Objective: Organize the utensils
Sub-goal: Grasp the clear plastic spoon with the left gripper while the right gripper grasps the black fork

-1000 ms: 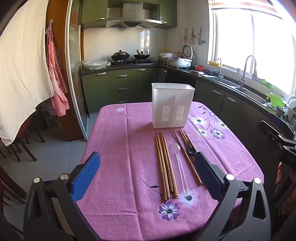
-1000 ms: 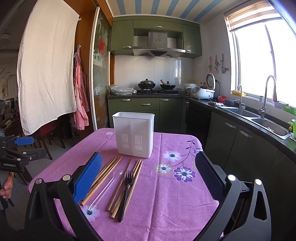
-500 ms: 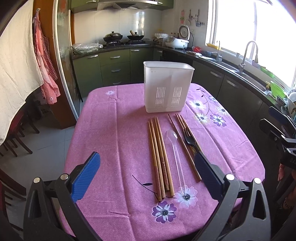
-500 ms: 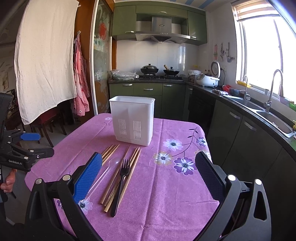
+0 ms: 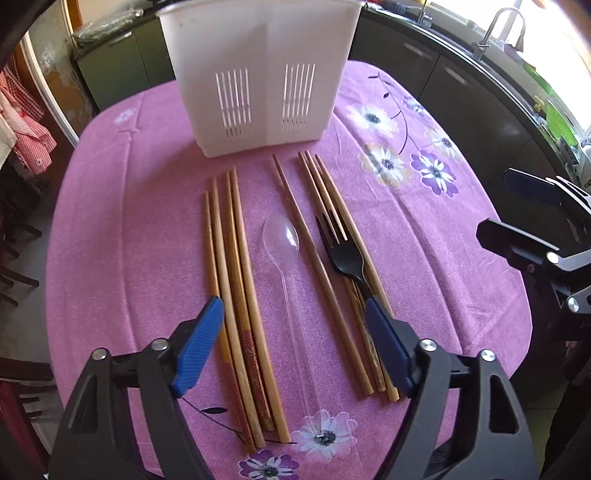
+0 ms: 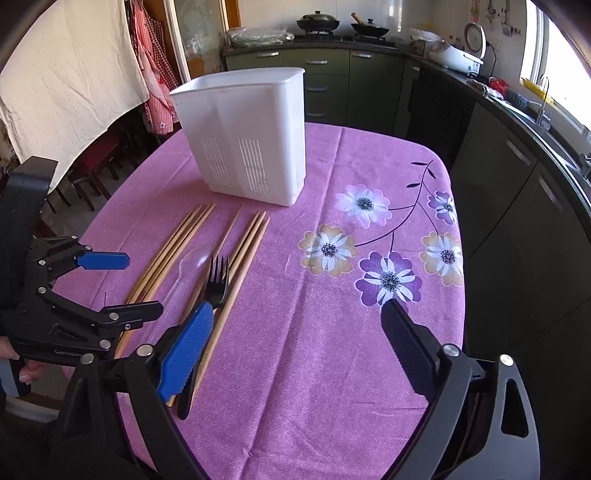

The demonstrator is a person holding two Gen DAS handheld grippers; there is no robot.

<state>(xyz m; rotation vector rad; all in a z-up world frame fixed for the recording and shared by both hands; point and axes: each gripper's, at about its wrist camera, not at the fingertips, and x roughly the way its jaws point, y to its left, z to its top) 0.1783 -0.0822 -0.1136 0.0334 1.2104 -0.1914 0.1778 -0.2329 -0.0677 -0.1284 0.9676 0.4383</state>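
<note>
Laid lengthwise on the counter [image 5: 110,229], left to right: four chopsticks [image 5: 236,280], clear spoon [image 5: 282,243] bowl toward the white caddy [image 5: 258,74], more chopsticks [image 5: 325,206], black fork [image 5: 345,254] tines likewise. Left gripper [image 5: 295,347] tilted steeply down, closing, gripping nothing. Right gripper [image 6: 295,347] angled down, closing, empty.

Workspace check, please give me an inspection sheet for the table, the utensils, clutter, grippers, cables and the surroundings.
Surface: purple flowered tablecloth.
Job's things: white utensil holder upright; chopsticks, clear spoon and black fork flat in front of it.
Clutter: nothing seen.
Grippers: left gripper closing above the utensils, nothing clamped; right gripper closing, nothing between the jaws.
Cables: nothing seen.
Surroundings: green cabinets, sink.
</note>
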